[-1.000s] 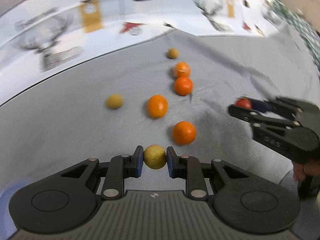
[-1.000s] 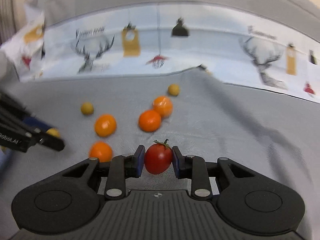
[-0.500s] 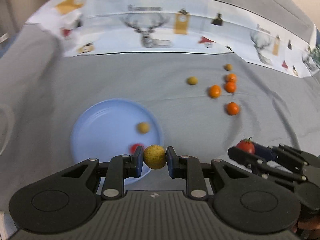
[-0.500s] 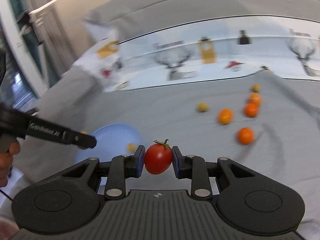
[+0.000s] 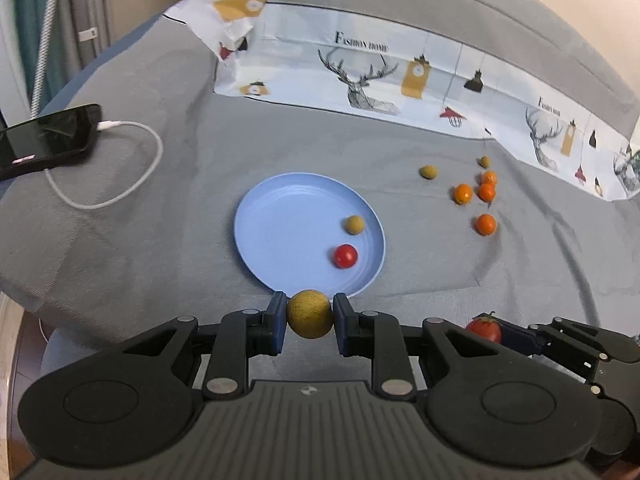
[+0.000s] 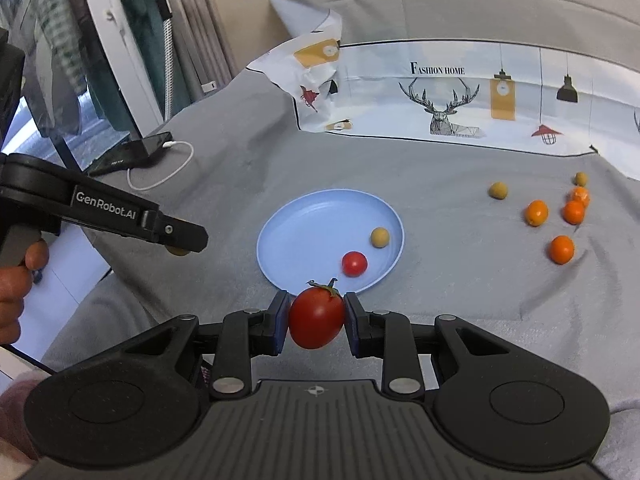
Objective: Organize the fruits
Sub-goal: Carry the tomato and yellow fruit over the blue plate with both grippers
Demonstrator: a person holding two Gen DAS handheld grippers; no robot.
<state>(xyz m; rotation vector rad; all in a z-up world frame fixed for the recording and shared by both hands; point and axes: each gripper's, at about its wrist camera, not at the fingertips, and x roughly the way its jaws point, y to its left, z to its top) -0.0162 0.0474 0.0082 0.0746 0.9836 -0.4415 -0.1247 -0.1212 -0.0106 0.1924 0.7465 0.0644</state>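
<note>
Two fruits are on the way to the plate (image 5: 280,220). Left gripper (image 5: 310,319) jaws hold a yellow fruit (image 5: 310,319) tight near the plate's 6 o'clock edge, likely to drop it in. Inside, at 4 o'clock, sit a small tomato (image 5: 345,256) and a yellow ball (image 5: 354,225). Right gripper (image 6: 317,318) jaws hold a tomato (image 6: 317,318) for the same reason. Four oranges (image 5: 485,224) and two more yellow ones wait on the cloth (image 5: 420,272) at 2 o'clock.

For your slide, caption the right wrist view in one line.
Right gripper holds a red tomato near the blue plate, which contains two fruits.
</note>
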